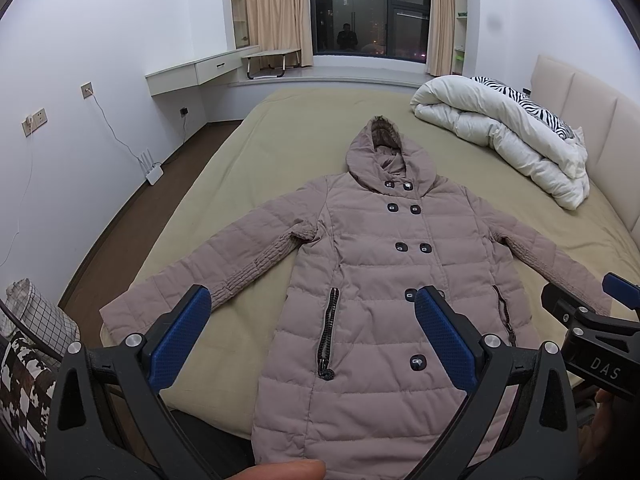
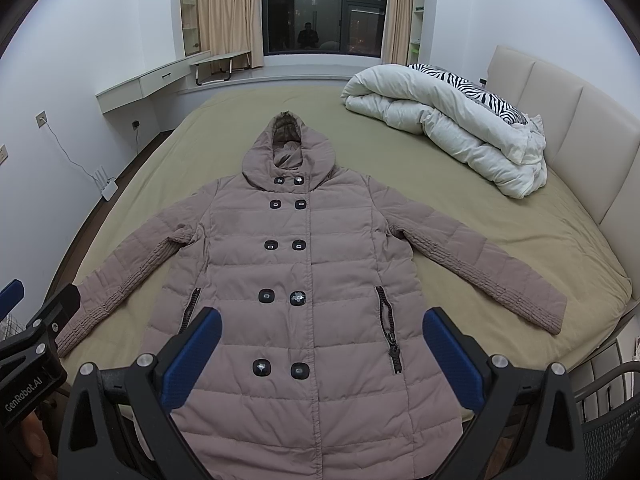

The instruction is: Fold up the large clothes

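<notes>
A long mauve quilted coat [image 1: 372,264] [image 2: 296,272] with a hood and two rows of dark buttons lies flat, front up, on the bed, both sleeves spread outward. My left gripper [image 1: 314,320] hovers above the coat's lower left part, its blue pads wide apart and holding nothing. My right gripper [image 2: 322,338] hangs over the lower hem area, open and empty too. Each gripper shows at the edge of the other's view: the right gripper [image 1: 592,320] and the left gripper [image 2: 36,320]. A fingertip [image 1: 288,470] shows at the bottom edge.
The bed [image 1: 280,128] has an olive sheet, with a rolled white duvet [image 2: 452,124] and a zebra pillow [image 2: 472,92] by the padded headboard [image 2: 560,100]. A checked basket [image 1: 36,316] stands at the left; a mesh chair [image 2: 612,420] at the right. A white router [image 1: 154,170] sits on the floor by the wall.
</notes>
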### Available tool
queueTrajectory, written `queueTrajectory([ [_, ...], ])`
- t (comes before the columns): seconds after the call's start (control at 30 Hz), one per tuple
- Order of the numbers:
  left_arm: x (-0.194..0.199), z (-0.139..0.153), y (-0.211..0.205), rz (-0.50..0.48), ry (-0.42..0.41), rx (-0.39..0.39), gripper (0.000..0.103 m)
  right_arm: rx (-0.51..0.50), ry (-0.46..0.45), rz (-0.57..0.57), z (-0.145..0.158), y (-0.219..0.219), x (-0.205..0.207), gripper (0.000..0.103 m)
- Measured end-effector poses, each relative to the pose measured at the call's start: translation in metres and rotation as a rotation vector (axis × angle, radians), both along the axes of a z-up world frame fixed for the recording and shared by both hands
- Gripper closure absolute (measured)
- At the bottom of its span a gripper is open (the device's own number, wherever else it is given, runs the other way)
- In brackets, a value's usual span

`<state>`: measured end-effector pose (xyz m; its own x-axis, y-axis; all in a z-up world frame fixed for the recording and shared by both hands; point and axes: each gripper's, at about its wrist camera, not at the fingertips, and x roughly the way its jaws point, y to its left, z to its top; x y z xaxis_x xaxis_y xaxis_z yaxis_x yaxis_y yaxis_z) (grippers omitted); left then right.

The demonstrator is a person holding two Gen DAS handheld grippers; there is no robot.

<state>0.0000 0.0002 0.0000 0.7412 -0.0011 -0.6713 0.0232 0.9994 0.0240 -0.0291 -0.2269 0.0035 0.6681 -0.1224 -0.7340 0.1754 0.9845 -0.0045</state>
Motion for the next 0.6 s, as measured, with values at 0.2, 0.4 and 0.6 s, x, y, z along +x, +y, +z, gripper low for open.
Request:
queueTrajectory([
  [0.2, 0.0001, -0.0001, -0.0001, 0.0, 0.001, 0.001, 0.0, 0.0, 0.0, 0.0, -0.0007, 0.0002, -0.0003, 0.0],
  [0.4, 0.0001, -0.0001, -0.0001, -0.001, 0.001, 0.0, 0.0, 0.0, 0.001, 0.0, -0.0014, 0.0003, -0.0004, 0.0],
  [0.6, 0.0002, -0.0002, -0.0002, -0.001, 0.003, 0.0, 0.0, 0.0, 0.001, -0.001, -0.0026, 0.0003, -0.0008, 0.0],
])
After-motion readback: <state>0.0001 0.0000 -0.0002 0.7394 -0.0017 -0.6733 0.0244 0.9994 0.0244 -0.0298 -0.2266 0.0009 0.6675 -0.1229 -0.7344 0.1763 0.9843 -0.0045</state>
